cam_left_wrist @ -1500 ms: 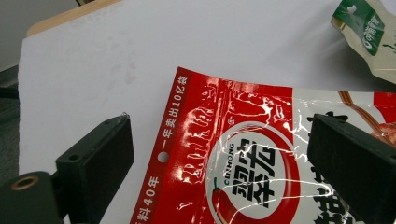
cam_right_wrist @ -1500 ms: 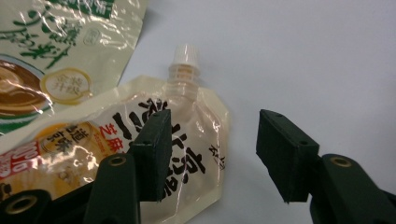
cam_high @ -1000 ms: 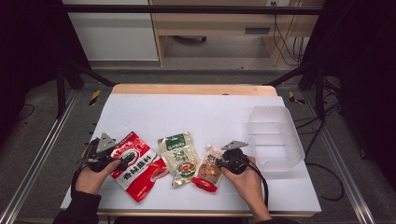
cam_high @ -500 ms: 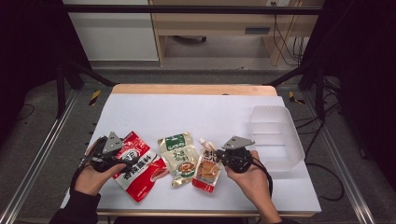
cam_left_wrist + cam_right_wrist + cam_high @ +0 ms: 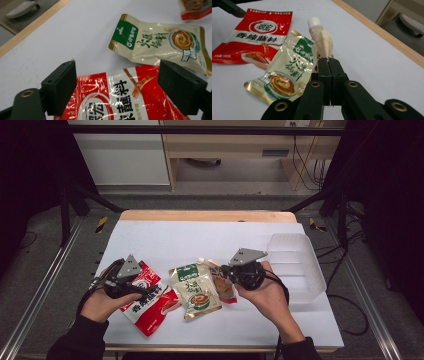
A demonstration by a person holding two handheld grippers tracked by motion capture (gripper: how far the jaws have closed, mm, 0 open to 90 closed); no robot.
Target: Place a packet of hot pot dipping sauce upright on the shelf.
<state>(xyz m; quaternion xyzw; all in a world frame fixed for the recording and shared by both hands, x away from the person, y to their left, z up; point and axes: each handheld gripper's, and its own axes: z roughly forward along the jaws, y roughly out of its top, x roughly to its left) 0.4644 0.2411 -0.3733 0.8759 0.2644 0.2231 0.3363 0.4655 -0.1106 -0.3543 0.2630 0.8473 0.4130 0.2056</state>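
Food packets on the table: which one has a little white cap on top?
The small cream spouted pouch, pinched in the right hand-held gripper; the flat red packet and beige-green packet have none.

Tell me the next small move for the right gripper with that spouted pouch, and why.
Probably carry it right toward the clear plastic bin. The right gripper has its jaws shut on the spouted pouch, which looks raised off the white table, and the bin stands open just beside that hand. The left gripper stands open over the red packet.
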